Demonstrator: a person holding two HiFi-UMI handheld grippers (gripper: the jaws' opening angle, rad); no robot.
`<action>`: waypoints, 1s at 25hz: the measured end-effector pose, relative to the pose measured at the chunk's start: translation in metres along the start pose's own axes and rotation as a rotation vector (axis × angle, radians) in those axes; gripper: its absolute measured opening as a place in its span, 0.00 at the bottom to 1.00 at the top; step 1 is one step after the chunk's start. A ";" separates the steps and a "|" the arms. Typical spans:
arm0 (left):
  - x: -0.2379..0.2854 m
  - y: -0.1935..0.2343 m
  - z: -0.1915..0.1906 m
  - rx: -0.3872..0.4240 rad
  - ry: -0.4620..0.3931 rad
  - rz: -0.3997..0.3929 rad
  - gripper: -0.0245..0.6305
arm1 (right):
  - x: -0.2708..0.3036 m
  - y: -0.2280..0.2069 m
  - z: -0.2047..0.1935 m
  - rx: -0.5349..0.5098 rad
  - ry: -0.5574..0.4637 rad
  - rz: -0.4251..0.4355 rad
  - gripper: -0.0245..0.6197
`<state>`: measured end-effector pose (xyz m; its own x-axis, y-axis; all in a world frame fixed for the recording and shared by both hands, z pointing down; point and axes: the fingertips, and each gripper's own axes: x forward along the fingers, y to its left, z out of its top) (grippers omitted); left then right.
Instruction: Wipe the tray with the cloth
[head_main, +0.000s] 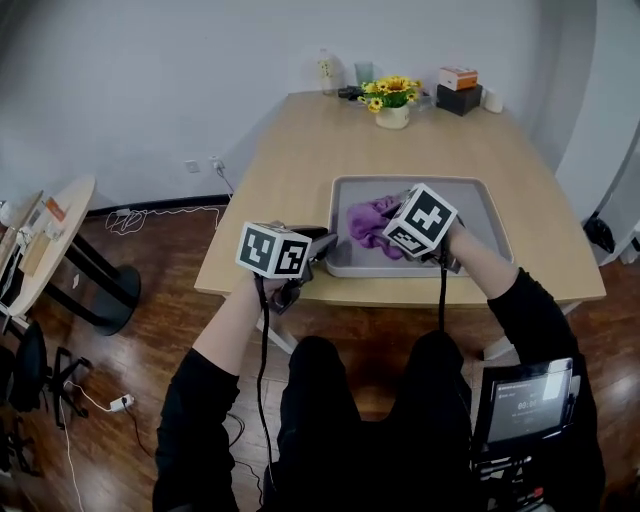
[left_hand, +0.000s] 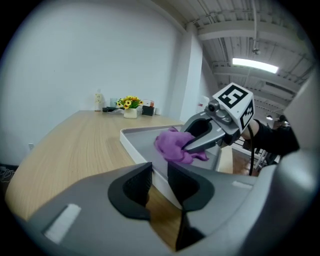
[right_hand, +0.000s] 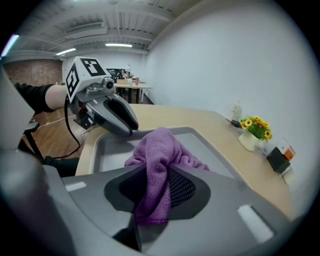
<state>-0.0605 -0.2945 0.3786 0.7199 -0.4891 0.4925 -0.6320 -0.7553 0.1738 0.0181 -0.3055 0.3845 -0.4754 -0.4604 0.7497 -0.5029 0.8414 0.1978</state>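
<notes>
Our right tool (right_hand: 159, 175) pinches the purple cloth (right_hand: 161, 147) over the tray (right_hand: 106, 155) at mid-frame. Our left tool (left_hand: 159, 177) is clamped on the tray's near rim, lower centre.

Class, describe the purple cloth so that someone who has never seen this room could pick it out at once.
Find the long light wooden table; at its near edge lies a shallow grey plastic tray. In the tray, bunched up and pinched in the right gripper, is the purple microfibre cloth, the only soft, purple thing on the table.
</notes>
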 end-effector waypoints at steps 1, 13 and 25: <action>0.000 0.000 0.001 0.004 -0.002 0.003 0.16 | -0.012 -0.008 -0.016 0.011 0.020 -0.017 0.19; -0.002 0.002 -0.001 0.035 -0.015 0.001 0.16 | -0.133 -0.093 -0.187 0.304 0.147 -0.203 0.20; 0.003 0.004 0.000 0.044 -0.012 -0.009 0.16 | -0.065 0.011 -0.074 0.107 0.008 -0.052 0.19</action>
<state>-0.0615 -0.2989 0.3808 0.7290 -0.4873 0.4807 -0.6125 -0.7779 0.1404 0.0972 -0.2457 0.3842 -0.4412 -0.5000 0.7452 -0.6014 0.7811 0.1680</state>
